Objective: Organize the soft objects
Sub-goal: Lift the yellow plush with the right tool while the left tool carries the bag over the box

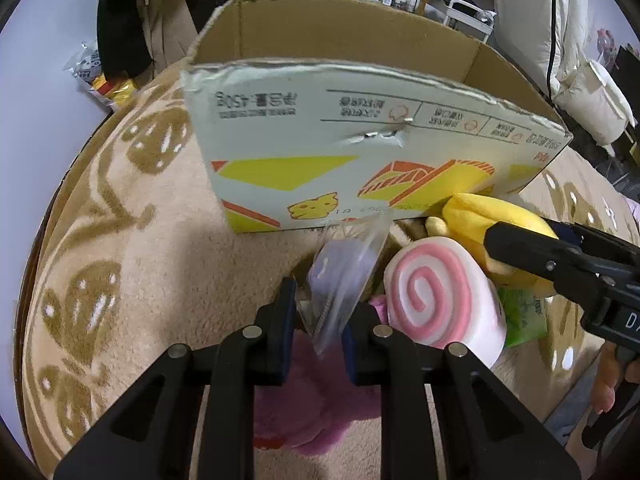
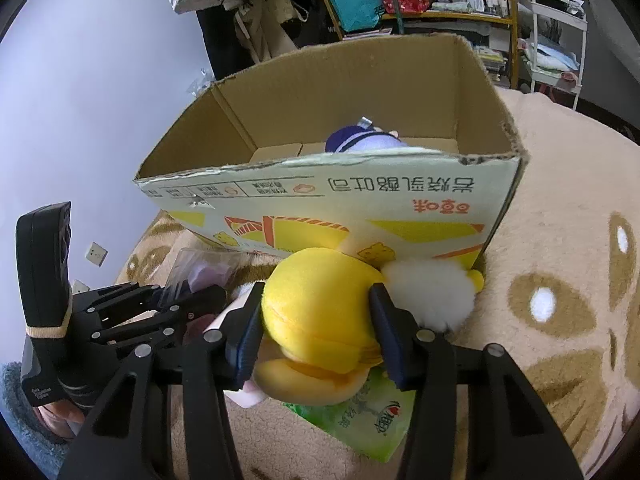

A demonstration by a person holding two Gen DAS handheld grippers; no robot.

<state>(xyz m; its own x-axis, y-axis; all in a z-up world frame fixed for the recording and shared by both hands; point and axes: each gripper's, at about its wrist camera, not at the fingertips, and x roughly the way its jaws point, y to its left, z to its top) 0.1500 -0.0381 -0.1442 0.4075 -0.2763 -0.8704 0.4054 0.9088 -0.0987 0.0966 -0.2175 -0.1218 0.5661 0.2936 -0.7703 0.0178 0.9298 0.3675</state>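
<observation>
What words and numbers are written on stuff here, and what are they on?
"净含量:450g": upside down on the cardboard box.
"岩烧乳酪吐司": upside down on the same box's front.
"DA": cut-off letters on the right tongs.
Box's small print and green packet: too blurred to read.

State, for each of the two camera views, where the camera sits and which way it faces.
Left wrist: on the left gripper, facing the cardboard box; its fingers grip a clear bag; the right gripper intrudes.
Right wrist: on the right gripper, facing the box; its fingers clamp the yellow plush; the left gripper shows at left.
Shared: box, yellow plush, green packet, patterned blanket.
</observation>
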